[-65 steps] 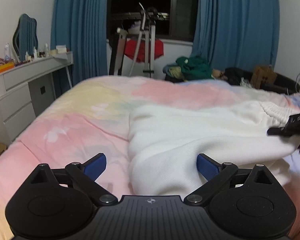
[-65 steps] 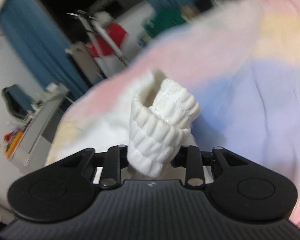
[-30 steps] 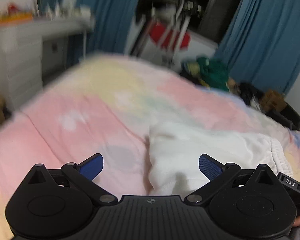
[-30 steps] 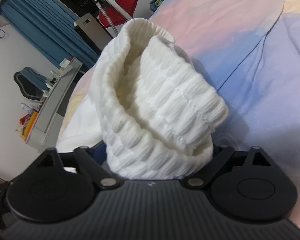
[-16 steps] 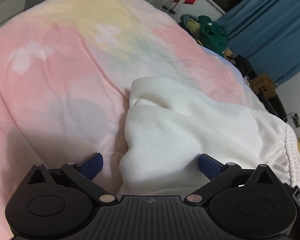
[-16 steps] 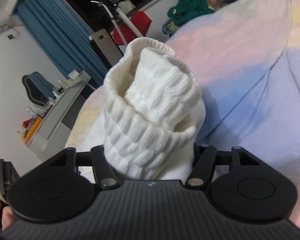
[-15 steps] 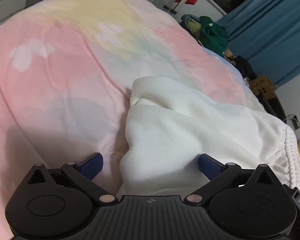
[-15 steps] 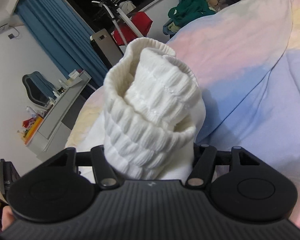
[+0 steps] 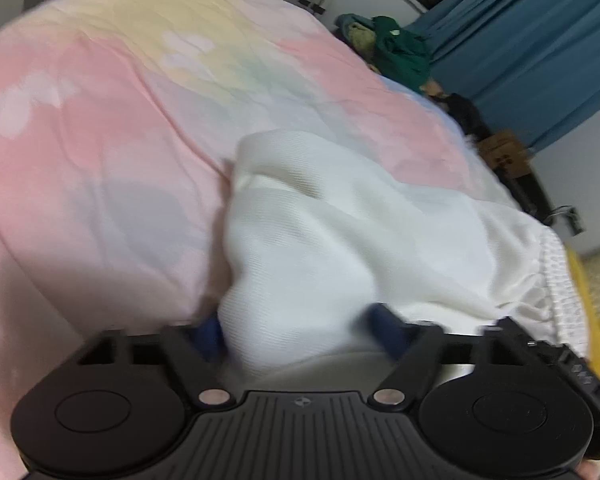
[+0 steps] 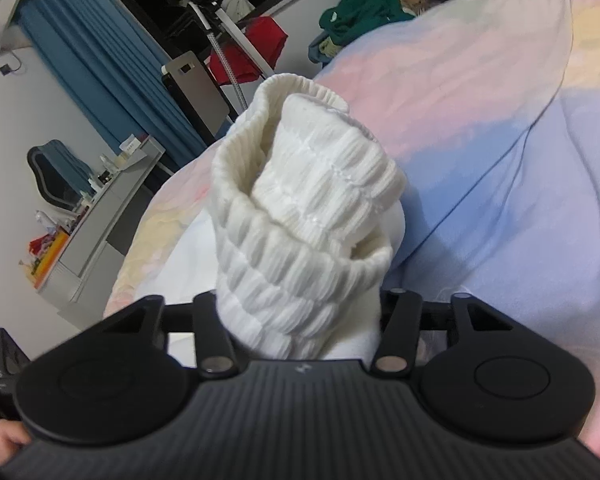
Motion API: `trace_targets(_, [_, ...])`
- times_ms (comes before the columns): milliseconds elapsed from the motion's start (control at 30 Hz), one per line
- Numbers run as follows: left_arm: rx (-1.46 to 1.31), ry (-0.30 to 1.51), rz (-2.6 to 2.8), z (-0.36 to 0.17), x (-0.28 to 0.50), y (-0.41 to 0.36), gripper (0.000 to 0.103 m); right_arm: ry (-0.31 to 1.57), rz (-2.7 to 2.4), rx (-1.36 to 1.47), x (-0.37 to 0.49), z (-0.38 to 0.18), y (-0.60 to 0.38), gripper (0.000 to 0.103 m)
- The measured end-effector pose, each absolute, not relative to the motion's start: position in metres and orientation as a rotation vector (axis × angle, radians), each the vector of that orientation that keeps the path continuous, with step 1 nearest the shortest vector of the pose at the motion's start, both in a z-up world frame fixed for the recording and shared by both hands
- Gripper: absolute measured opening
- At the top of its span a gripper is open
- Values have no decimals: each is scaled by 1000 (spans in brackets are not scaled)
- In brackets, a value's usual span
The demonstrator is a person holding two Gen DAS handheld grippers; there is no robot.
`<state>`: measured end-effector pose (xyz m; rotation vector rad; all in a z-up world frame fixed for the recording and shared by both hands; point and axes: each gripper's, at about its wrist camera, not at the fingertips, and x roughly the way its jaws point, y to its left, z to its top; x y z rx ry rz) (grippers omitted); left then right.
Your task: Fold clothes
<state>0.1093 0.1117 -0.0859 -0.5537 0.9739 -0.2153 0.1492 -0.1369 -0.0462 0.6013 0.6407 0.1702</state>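
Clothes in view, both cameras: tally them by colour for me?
White: 1, the white garment on the bed, ribbed cuff bunched in the right tongs.
Green: 1, green clothes heaped past the bed.
Red: 1, red cloth on the rack.
Total: 3

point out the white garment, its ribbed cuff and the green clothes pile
white garment (image 9: 340,240), left wrist view, on its smooth body
ribbed cuff (image 10: 300,220), right wrist view, on the bunched knit
green clothes pile (image 9: 400,52), left wrist view, on its middle, beyond the bed

Landmark: pastel bedspread (image 9: 100,152)
Beyond its far edge: green clothes heap (image 9: 400,50), blue curtains (image 9: 532,64)
Left of it: grey dresser (image 10: 100,216)
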Motion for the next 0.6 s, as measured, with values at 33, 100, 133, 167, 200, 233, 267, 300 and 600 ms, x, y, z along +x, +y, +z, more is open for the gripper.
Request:
trace_targets(33, [-560, 969, -217, -85, 108, 111, 66, 634, 168, 593, 148, -44, -136, 50])
trace_targets(100, [-559, 958, -216, -82, 105, 110, 56, 614, 164, 575, 146, -36, -134, 45])
trace_targets(133, [-562, 949, -214, -78, 104, 109, 53, 599, 165, 566, 144, -32, -132, 45])
trace_targets(167, [-565, 941, -212, -75, 103, 107, 47, 582, 170, 563, 143, -27, -132, 43])
trace_targets(200, [-568, 932, -211, -71, 101, 106, 44, 565, 176, 560, 141, -22, -132, 41])
trace_targets(233, [-564, 925, -215, -66, 101, 103, 42, 547, 185, 558, 139, -16, -134, 41])
trace_targets(267, [-559, 917, -218, -61, 101, 100, 39, 528, 195, 556, 138, -10, -135, 40])
trace_targets(300, [-557, 908, -223, -54, 100, 97, 37, 510, 205, 555, 136, -3, -137, 39])
trace_targets(600, [-507, 791, -365, 41, 132, 19, 35, 308, 170, 624, 130, 72, -220, 39])
